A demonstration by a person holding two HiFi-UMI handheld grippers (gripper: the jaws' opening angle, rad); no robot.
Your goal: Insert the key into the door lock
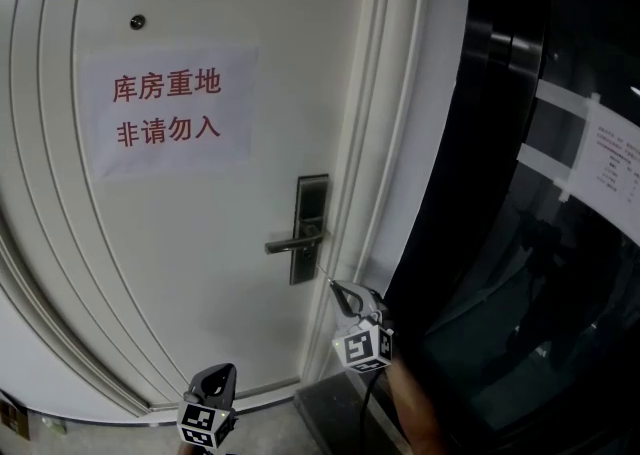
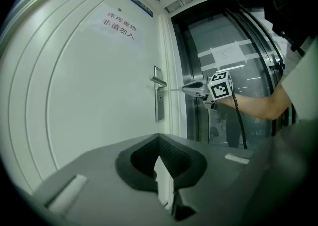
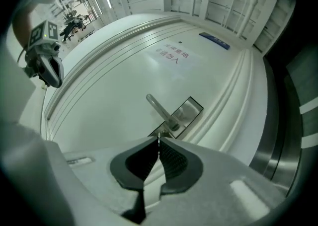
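Left tongs (image 1: 212, 383) low at 7 o'clock of the door (image 1: 190, 243), pads together, empty. Lock (image 1: 311, 227) at the door's edge. Key (image 1: 325, 274) just off its 5 o'clock corner, pinched in the right tongs (image 1: 340, 290). Long axis runs 4 to 10 o'clock, tip toward the lock. Best to square the blade to the door, line it up with the keyhole, then push straight.

Paper sign (image 1: 165, 108) hangs below a peephole (image 1: 137, 21).

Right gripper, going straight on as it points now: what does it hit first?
Most likely the lock plate, close by the lever handle. The key pinched in the right gripper would touch before the fingers do. Depth is hard to judge.
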